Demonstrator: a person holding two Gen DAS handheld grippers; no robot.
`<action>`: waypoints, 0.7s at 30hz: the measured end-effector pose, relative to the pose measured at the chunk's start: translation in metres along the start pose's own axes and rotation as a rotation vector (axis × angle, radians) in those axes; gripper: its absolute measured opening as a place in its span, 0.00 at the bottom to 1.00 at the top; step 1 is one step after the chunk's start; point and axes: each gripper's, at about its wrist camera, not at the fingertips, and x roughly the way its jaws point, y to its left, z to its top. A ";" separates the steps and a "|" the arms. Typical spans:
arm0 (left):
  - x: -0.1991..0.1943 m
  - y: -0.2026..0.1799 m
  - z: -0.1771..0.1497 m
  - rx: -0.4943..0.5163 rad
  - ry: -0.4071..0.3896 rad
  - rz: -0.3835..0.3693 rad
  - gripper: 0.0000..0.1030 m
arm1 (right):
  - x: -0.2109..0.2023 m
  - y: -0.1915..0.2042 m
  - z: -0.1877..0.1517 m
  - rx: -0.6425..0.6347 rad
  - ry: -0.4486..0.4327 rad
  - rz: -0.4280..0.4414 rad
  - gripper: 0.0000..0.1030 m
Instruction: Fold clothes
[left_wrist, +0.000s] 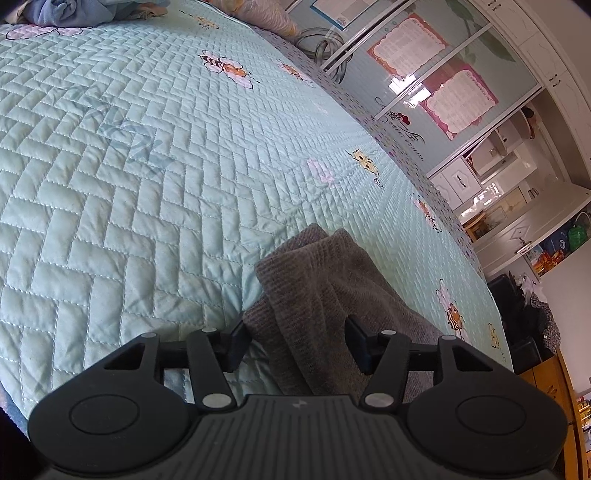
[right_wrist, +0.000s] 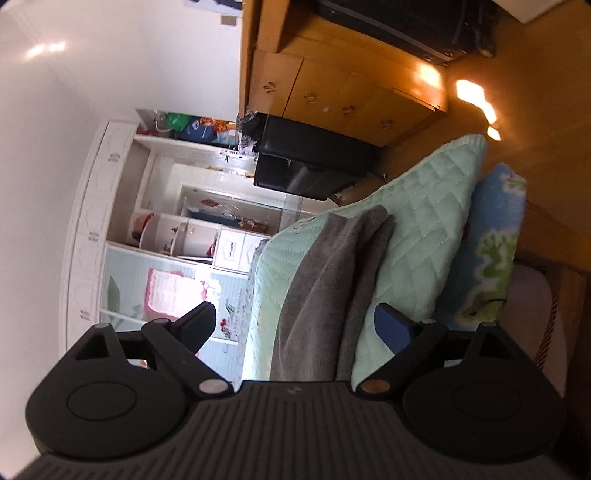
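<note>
A grey knitted garment (left_wrist: 325, 295) lies in folds on the mint quilted bedspread (left_wrist: 147, 184), near the bed's right edge. My left gripper (left_wrist: 297, 338) is open, its two black fingers standing on either side of the garment's near end without pinching it. In the right wrist view, turned sideways, the same grey garment (right_wrist: 328, 280) runs along the bedspread (right_wrist: 417, 236) between the fingers of my right gripper (right_wrist: 295, 328), which is wide open and holds nothing. The garment's near end is hidden behind both gripper bodies.
A pile of blue cloth (left_wrist: 70, 11) lies at the bed's far end. A wardrobe with pink posters (left_wrist: 443, 85) stands right of the bed. A blue floral blanket (right_wrist: 491, 243), black ottoman (right_wrist: 310, 162) and wooden cabinet (right_wrist: 351, 92) lie beyond the bed's edge.
</note>
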 end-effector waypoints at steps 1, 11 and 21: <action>0.000 0.000 0.000 0.000 0.000 0.000 0.57 | 0.002 -0.003 0.001 0.011 -0.001 -0.001 0.90; 0.000 -0.014 -0.008 0.069 -0.022 0.023 0.69 | 0.023 -0.019 0.011 0.094 0.015 0.060 0.97; 0.001 -0.017 -0.009 0.099 -0.028 0.022 0.77 | 0.059 0.013 0.010 -0.214 0.106 -0.023 0.81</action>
